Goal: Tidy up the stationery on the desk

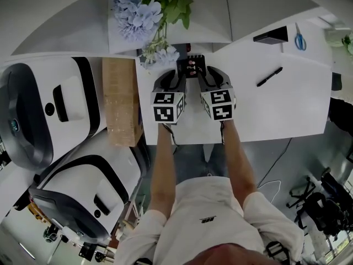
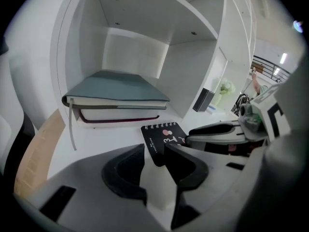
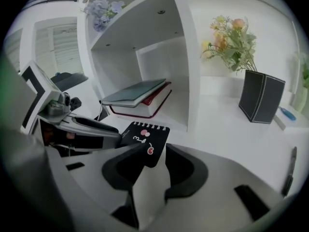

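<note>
Your left gripper [image 1: 176, 75] & right gripper [image 1: 206, 74] are both at the notepad [image 1: 191, 67], jaws apart, nothing gripped. Pen [image 1: 269, 76] & scissors [image 1: 299, 40] still out, so barely started imo.

Notepad [image 3: 146, 137]: black cover w/ pink + red marks, white lettering. 2 books: top book [image 2: 116, 86] grey-teal, lower book [image 2: 120, 116] dark red. Desk [image 1: 276, 112] white; pen [image 1: 269, 76] black; scissors [image 1: 299, 40] blue; flowers [image 1: 135, 12] pale blue.

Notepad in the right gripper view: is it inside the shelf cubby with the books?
No, the black notepad is out in front of the cubby; the two books are stacked inside.
</note>
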Demonstrator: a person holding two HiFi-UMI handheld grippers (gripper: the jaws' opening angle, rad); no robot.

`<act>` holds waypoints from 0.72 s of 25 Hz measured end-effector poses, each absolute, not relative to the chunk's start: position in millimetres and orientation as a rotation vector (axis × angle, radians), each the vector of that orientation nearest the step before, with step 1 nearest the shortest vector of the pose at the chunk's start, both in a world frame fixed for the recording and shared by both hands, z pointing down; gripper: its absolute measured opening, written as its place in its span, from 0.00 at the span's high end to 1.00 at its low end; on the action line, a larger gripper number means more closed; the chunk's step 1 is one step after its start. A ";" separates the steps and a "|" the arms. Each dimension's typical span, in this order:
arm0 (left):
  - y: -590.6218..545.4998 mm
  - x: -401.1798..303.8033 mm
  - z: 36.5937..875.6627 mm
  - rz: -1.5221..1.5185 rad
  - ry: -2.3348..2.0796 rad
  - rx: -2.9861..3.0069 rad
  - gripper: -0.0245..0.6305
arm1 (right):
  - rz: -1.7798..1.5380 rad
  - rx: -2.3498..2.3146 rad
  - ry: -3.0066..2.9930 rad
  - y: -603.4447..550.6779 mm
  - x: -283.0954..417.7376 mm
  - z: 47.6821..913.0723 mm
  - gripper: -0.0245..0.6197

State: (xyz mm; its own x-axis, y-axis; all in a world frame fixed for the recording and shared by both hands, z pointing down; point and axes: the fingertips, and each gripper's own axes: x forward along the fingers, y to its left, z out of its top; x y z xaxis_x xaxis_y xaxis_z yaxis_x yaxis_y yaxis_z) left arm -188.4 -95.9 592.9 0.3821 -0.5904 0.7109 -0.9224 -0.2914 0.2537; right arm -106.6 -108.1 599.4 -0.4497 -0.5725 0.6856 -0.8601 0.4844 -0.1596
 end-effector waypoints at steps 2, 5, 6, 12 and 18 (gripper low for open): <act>-100.5 -185.5 595.5 0.672 -1.298 1.982 0.96 | 0.702 1.148 -2.158 -110.7 -109.3 602.5 0.80; -101.5 -181.7 598.5 0.684 -1.285 1.945 0.96 | 0.806 1.155 -2.132 -109.3 -110.1 604.4 0.82; -100.9 -182.4 598.7 0.676 -1.283 1.932 0.96 | 0.832 1.165 -2.124 -108.1 -110.2 604.8 0.83; -96.2 -188.6 595.2 0.628 -1.300 1.906 0.96 | 0.893 1.178 -2.147 -106.3 -106.8 600.9 0.89; -89.3 -188.0 583.7 0.584 -1.329 1.925 0.96 | 0.899 1.198 -2.196 -104.3 -105.7 590.7 0.91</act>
State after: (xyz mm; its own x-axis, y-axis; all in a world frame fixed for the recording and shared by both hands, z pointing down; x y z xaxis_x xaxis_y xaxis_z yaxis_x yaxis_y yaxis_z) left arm -188.0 -89.3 583.7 0.3677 -0.6060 0.7054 -0.9295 -0.2146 0.3001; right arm -105.7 -104.3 590.7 -0.5022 -0.5447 0.6716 -0.8593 0.4014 -0.3170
